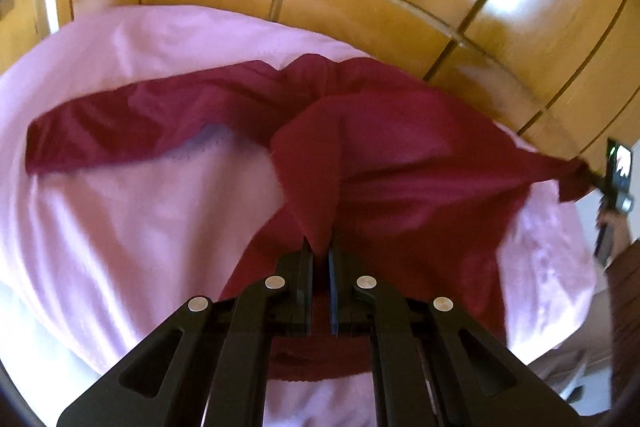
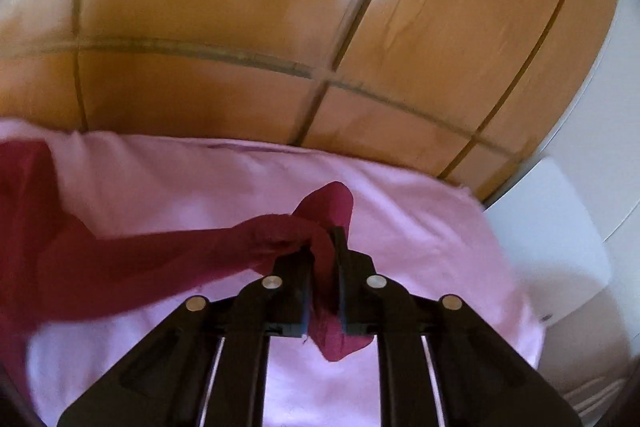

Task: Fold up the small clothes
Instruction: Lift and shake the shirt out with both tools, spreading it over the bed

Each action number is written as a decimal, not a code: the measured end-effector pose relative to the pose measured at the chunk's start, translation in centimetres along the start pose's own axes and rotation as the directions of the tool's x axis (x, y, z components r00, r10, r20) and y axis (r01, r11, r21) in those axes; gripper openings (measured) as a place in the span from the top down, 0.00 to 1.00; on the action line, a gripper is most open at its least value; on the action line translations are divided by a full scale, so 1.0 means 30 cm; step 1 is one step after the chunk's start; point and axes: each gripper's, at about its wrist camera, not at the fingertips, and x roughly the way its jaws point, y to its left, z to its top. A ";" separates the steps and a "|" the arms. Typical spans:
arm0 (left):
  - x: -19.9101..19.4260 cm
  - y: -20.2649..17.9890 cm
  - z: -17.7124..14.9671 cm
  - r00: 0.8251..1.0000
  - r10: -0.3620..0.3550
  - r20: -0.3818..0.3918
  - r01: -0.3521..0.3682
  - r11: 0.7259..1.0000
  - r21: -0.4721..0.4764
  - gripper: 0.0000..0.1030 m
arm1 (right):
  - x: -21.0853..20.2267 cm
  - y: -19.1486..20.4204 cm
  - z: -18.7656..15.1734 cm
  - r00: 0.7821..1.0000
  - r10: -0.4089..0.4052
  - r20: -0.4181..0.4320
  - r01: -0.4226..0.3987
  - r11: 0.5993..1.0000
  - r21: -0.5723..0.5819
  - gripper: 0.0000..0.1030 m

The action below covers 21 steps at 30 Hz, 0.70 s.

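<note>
Pink sheet (image 1: pixel 132 227) underneath, and just above it the maroon garment (image 1: pixel 392 155), thin and floppy, hangs between left gripper (image 1: pixel 320 251) and right gripper (image 2: pixel 325 247), each pinching a bunched edge; corners are probably the better hold.

I'm seeing the dark red garment (image 1: pixel 400 163) hanging bunched and stretched, one corner pinched in my left claw (image 1: pixel 320 255), another in my right claw (image 2: pixel 322 247).

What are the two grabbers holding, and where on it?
Both hold the dark red cloth. The left hand-held gripper pinches a bunched fold; the right hand-held gripper pinches a gathered end of it.
</note>
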 end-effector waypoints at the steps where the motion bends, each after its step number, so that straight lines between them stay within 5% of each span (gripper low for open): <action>1: 0.011 -0.004 0.007 1.000 0.017 -0.001 -0.017 1.000 0.008 0.96 | -0.007 0.018 -0.005 1.000 0.001 0.008 -0.001 1.000 -0.002 0.69; 2: 0.025 -0.003 0.016 0.999 0.043 -0.004 -0.043 0.999 0.013 0.96 | -0.023 0.044 -0.007 1.000 0.007 0.011 -0.007 1.000 -0.013 0.49; 3: 0.034 0.008 0.020 0.999 0.054 -0.009 -0.053 0.999 0.009 0.96 | -0.035 0.057 -0.032 1.000 0.026 0.015 -0.025 0.999 -0.025 0.44; 5: 0.043 0.026 0.027 0.998 0.056 -0.014 -0.056 0.998 0.000 0.96 | -0.067 0.110 -0.073 0.994 0.112 0.007 -0.111 0.993 -0.050 0.40; 7: 0.040 0.034 0.023 0.998 0.061 -0.013 -0.061 0.998 0.003 0.96 | -0.098 0.144 -0.157 0.947 0.316 -0.053 -0.317 0.948 -0.025 0.40; 9: 0.039 0.042 0.018 0.998 0.062 -0.014 -0.062 0.998 0.005 0.96 | -0.151 0.208 -0.256 0.825 0.548 -0.138 -0.549 0.835 0.037 0.40; 11: 0.040 0.046 0.016 0.998 0.067 -0.014 -0.067 0.998 0.008 0.96 | -0.214 0.310 -0.378 0.648 0.730 -0.218 -0.729 0.677 0.101 0.40; 13: 0.038 0.051 0.012 0.998 0.066 -0.012 -0.066 0.998 0.007 0.96 | -0.265 0.428 -0.494 0.474 0.830 -0.295 -0.830 0.533 0.164 0.40; 15: 0.033 0.053 0.010 0.998 0.057 -0.008 -0.057 0.998 0.007 0.96 | -0.297 0.519 -0.569 0.393 0.851 -0.348 -0.859 0.475 0.192 0.44; 16: 0.031 0.055 0.010 0.998 0.055 -0.006 -0.055 0.998 0.008 0.96 | -0.315 0.562 -0.598 0.388 0.845 -0.368 -0.862 0.474 0.180 0.54; 17: 0.025 0.056 0.010 0.999 0.052 -0.003 -0.052 0.999 0.010 0.96 | -0.340 0.586 -0.615 0.407 0.833 -0.375 -0.858 0.490 0.157 0.85; 21: -0.020 0.061 0.019 1.000 0.025 0.013 -0.025 1.000 0.016 0.95 | -0.415 0.536 -0.548 0.467 0.827 -0.311 -0.857 0.511 0.071 0.93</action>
